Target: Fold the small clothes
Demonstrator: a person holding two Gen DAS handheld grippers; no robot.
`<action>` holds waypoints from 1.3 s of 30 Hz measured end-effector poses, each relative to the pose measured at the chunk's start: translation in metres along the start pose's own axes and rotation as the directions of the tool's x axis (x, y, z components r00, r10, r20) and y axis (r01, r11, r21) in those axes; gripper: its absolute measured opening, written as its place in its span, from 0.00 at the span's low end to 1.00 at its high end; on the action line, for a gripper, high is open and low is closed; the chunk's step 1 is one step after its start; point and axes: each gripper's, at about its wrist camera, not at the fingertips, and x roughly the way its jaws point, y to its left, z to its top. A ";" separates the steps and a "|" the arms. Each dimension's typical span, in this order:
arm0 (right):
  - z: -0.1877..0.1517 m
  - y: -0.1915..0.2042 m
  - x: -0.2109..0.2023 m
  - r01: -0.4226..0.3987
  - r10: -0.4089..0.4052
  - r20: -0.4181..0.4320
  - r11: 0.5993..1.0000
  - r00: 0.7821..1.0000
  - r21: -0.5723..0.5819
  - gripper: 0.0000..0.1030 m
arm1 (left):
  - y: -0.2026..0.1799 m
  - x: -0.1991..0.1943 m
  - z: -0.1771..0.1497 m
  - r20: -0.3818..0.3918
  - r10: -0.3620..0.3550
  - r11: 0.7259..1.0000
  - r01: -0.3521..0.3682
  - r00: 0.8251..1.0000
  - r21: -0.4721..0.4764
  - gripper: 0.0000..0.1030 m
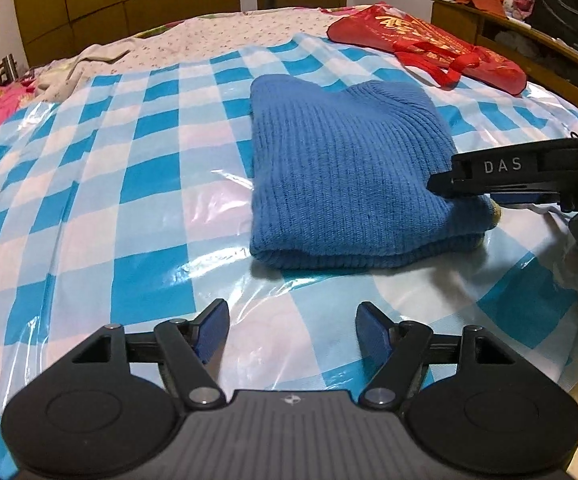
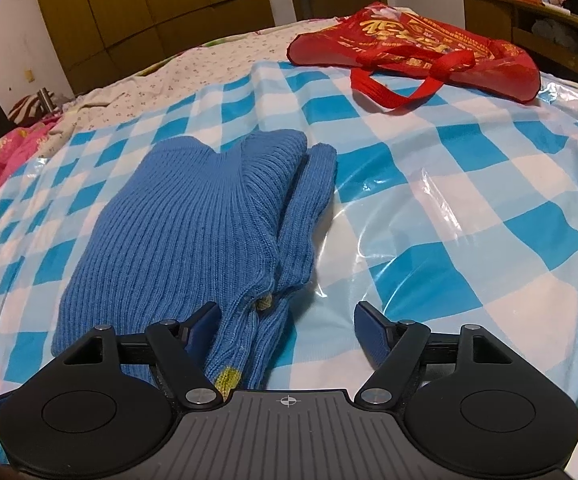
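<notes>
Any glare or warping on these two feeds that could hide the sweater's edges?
Left wrist view: glare streaks on the plastic sheet beside the blue sweater, whose edges stay sharp; the fisheye bows the bed. Right wrist view: a bright glare patch on the sheet right of the sweater; its cuffs sit partly behind the claw.

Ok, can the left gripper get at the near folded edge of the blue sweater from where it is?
Probably yes. The left gripper is open with nothing between its fingers, and only bare checkered sheet lies between it and the blue sweater. The right gripper sits at the sweater's right edge, off that path.
</notes>
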 end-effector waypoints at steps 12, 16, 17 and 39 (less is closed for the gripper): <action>-0.001 0.002 -0.001 0.008 -0.008 0.005 1.000 1.000 -0.008 0.72 | 0.001 0.000 0.000 -0.010 0.003 1.000 -0.003 1.000 -0.015 0.79; 0.000 0.001 0.000 0.007 -0.007 0.005 1.000 1.000 -0.006 0.72 | 0.001 -0.001 0.000 -0.015 0.006 1.000 -0.006 1.000 -0.018 0.79; 0.000 0.001 -0.001 0.008 -0.008 0.005 1.000 1.000 -0.007 0.72 | 0.002 -0.001 0.000 -0.016 0.006 1.000 -0.006 1.000 -0.019 0.79; -0.003 0.003 -0.002 0.023 -0.023 0.012 1.000 1.000 -0.012 0.72 | -0.001 -0.002 0.001 -0.025 0.032 0.999 -0.032 0.999 -0.018 0.80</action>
